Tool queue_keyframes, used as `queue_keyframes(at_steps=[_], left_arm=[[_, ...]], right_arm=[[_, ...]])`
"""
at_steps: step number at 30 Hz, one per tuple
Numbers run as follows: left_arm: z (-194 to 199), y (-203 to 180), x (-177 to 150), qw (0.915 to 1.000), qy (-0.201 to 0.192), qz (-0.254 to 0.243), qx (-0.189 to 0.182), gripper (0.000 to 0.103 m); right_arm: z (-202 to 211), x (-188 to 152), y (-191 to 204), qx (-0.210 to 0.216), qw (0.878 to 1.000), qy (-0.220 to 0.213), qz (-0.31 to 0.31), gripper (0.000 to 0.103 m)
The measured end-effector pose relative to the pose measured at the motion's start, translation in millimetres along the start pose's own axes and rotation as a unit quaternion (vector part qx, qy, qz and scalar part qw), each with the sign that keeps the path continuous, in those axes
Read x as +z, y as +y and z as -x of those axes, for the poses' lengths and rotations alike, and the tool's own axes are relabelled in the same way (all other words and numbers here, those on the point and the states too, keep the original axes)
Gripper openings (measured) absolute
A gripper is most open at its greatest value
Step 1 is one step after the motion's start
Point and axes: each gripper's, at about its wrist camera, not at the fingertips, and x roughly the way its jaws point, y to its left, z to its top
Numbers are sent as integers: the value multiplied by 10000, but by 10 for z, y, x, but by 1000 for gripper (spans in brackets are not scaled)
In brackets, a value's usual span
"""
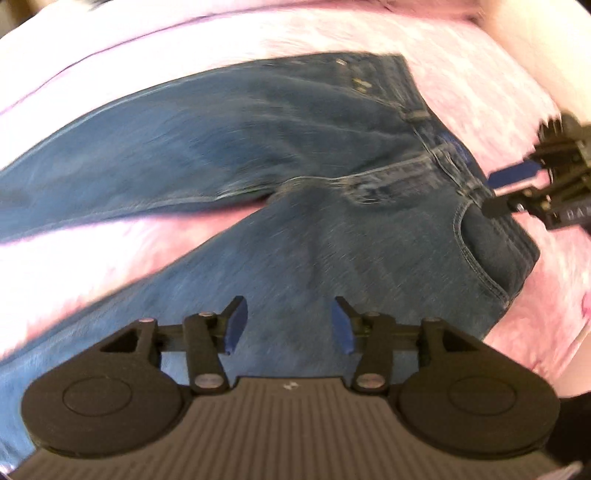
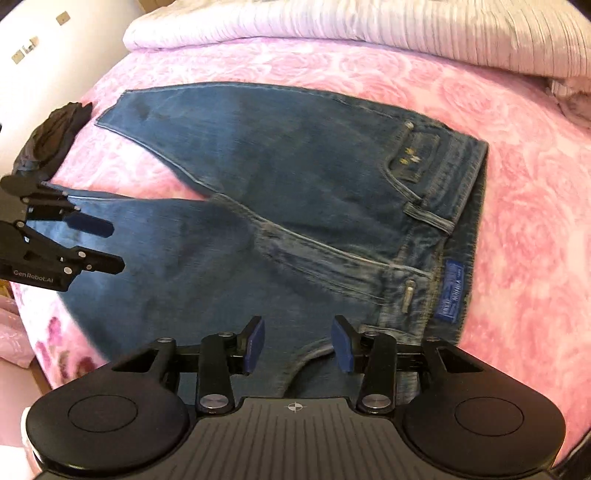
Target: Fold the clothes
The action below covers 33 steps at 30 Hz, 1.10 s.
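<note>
A pair of blue jeans (image 1: 303, 155) lies flat, front up, on a pink blanket; it also shows in the right wrist view (image 2: 288, 192), with the waistband to the right and both legs running left. My left gripper (image 1: 289, 325) is open and empty over the near leg; it shows in the right wrist view (image 2: 103, 243) at the left. My right gripper (image 2: 298, 345) is open and empty just above the waistband's near corner; it shows in the left wrist view (image 1: 498, 192) at the pocket.
The pink rose-patterned blanket (image 2: 517, 206) covers the bed. A folded pale striped quilt (image 2: 369, 26) lies along the far side. A dark garment (image 2: 51, 136) sits at the bed's left edge, by a white wall (image 2: 44, 66).
</note>
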Motion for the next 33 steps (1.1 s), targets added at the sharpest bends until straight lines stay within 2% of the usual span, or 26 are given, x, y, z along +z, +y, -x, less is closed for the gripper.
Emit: queue_keyframes(at_steps=[6, 11, 14, 20, 26, 29, 33], left_arm=[[565, 469, -540, 9987, -202, 300, 370, 53], [1035, 869, -1081, 9960, -226, 215, 842, 59], [1217, 1052, -1367, 9936, -150, 64, 1116, 60], [1557, 1275, -1860, 9869, -8, -103, 1609, 64], [1790, 1323, -2240, 9816, 50, 125, 1905, 64], [1862, 1245, -2345, 9804, 148, 246, 1949, 64], [1877, 1029, -2379, 9830, 152, 235, 1817, 64]], right_arm=[[239, 30, 706, -179, 9991, -85, 386, 48], [422, -74, 1263, -582, 9939, -88, 933, 51], [531, -160, 1465, -800, 9923, -103, 943, 54], [798, -313, 1676, -1189, 9881, -183, 953, 61], [944, -470, 1650, -1544, 9839, 28, 902, 61], [990, -555, 1558, -1525, 9861, 171, 642, 61], [1096, -688, 1488, -1519, 9868, 193, 535, 61]])
